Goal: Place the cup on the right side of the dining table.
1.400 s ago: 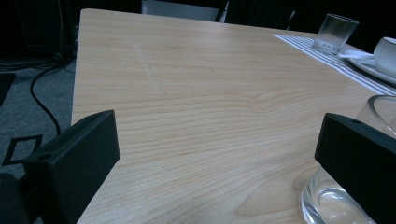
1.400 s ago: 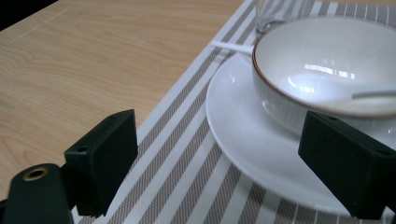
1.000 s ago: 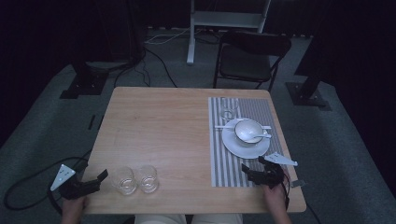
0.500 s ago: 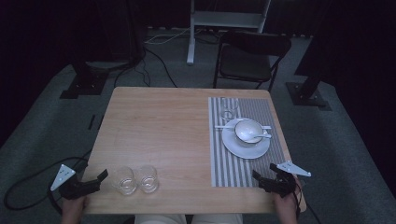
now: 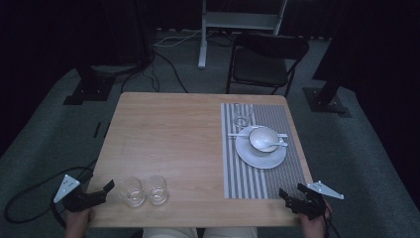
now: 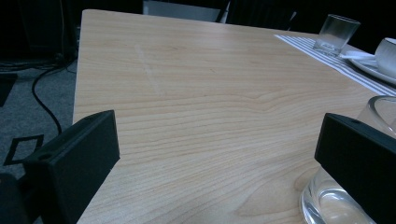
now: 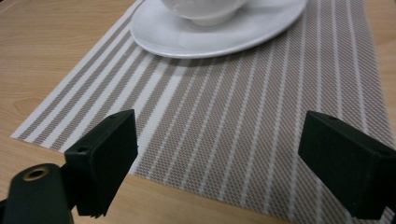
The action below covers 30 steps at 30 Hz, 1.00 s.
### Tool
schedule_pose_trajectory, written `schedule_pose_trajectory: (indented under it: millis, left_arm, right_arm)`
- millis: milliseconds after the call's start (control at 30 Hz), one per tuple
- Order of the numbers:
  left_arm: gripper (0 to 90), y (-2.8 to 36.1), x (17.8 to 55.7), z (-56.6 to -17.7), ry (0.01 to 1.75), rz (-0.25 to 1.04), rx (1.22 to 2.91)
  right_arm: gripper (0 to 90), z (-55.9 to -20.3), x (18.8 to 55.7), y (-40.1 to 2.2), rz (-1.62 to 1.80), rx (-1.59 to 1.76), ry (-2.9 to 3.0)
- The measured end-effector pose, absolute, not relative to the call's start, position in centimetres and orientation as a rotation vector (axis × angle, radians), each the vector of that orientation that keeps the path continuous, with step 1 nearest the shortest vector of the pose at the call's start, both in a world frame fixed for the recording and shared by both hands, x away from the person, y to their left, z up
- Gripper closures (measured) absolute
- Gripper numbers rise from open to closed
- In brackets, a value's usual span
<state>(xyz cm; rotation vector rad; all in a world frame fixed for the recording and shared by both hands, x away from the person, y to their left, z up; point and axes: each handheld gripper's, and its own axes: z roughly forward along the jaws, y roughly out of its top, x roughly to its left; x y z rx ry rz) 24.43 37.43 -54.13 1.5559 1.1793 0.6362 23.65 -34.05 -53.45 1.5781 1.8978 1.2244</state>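
Two empty clear glasses (image 5: pixel 132 192) (image 5: pixel 157 189) stand side by side near the table's front left. My left gripper (image 5: pixel 105 191) is open just left of them; in the left gripper view (image 6: pixel 217 163) the nearer glass (image 6: pixel 380 109) sits partly behind its right jaw. A striped placemat (image 5: pixel 252 178) on the right carries a white plate (image 5: pixel 270 157) with a white bowl (image 5: pixel 261 138) and a spoon (image 5: pixel 277 145). A third glass (image 5: pixel 243 115) stands at the mat's far end. My right gripper (image 5: pixel 291 193) is open and empty at the mat's near right corner, facing the plate (image 7: pixel 187 39).
The wooden table (image 5: pixel 168 134) has bare room across its middle and far left. A black folding chair (image 5: pixel 265 62) stands beyond the far edge. Cables (image 5: pixel 29 208) trail on the carpet at the left, and stand bases sit on the floor at both sides.
My right gripper has drawn back from beside the plate to the table's near right corner. The left gripper and the glasses have stayed put.
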Motion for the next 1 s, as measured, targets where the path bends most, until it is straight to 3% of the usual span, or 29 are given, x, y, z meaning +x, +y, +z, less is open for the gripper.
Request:
schedule_pose_trajectory:
  millis: [533,1000]
  left_arm:
    - [0.2,37.4,24.4,-54.1,1.180,0.639,1.554]
    - [0.3,37.4,24.5,-54.1,1.177,0.629,1.557]
  right_arm:
    - [11.2,-54.7,21.1,-38.3,1.188,1.720,1.767]
    - [11.5,-55.2,21.3,-38.7,1.174,1.750,1.761]
